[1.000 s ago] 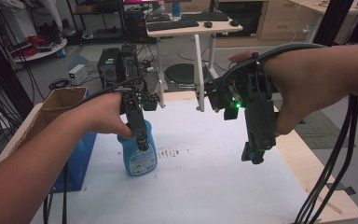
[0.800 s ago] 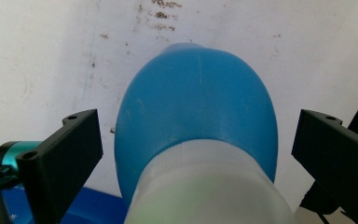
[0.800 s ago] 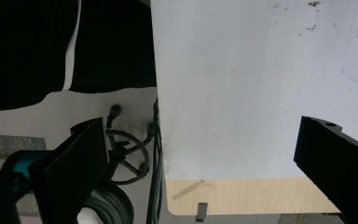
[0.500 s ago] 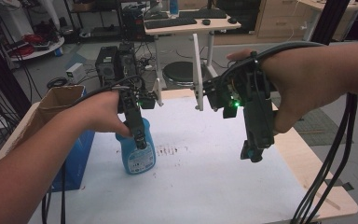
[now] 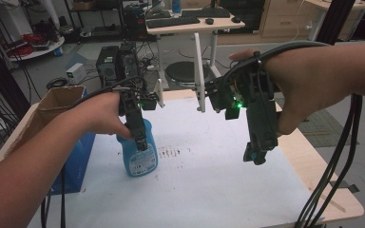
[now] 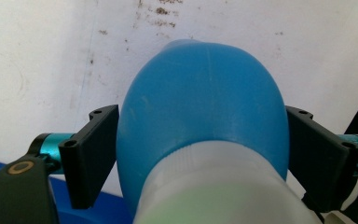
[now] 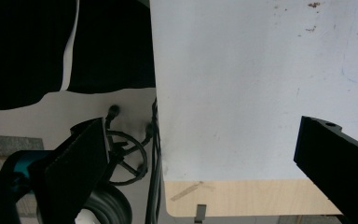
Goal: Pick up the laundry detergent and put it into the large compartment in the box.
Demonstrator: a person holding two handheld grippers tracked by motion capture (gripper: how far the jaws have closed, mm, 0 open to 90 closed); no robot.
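Blue bottle [image 5: 138, 154] stands upright on the white table sheet [image 5: 209, 180], just beside the blue bag [image 5: 78, 161] at the table's left edge. Left gripper [image 5: 140, 142] comes down over it from above; in the left gripper view the bottle's shoulder [image 6: 205, 98] sits between both black jaws, which have just been closing. Pads look to be touching the plastic either side, though whether they press yet can't be told from this angle.

Handling, est.:
- Body: thin moulded plastic, smooth, likely slippery; will flex if squeezed hard.
- Weight: unknown, fill level not visible; assume liquid inside, bottom-heavy.
- Grip pt: shoulder/neck region just below the white cap [image 6: 214, 186], where the wall is stiffest. Avoid the mid-body, as the label area deforms.
- Keep upright when lifting.

Right gripper [image 5: 256, 154] hangs above the sheet, well apart from the bottle, jaws wide w/ nothing between them.
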